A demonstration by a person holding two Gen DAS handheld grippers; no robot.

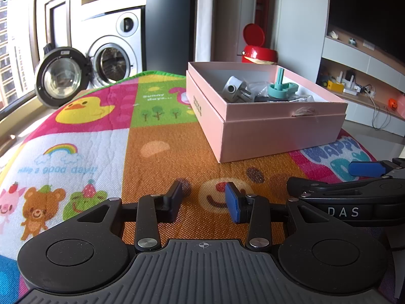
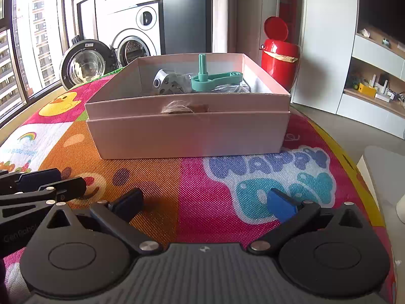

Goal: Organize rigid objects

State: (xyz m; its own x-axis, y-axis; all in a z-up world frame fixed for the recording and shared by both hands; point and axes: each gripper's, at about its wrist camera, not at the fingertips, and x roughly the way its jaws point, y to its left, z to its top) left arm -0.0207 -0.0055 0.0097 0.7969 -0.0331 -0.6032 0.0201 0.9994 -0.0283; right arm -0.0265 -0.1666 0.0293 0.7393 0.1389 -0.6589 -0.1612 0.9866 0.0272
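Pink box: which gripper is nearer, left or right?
Right, though only slightly. The right gripper faces the pink box head-on; the left gripper sits beside it, box ahead and off to its right.

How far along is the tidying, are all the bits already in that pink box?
It looks nearly or fully done. A teal part and a grey part already lie in the box. Nothing is in hand: the left claw and right claw are both open and empty. No loose pieces show on the mat, so nothing visible is left to put away.
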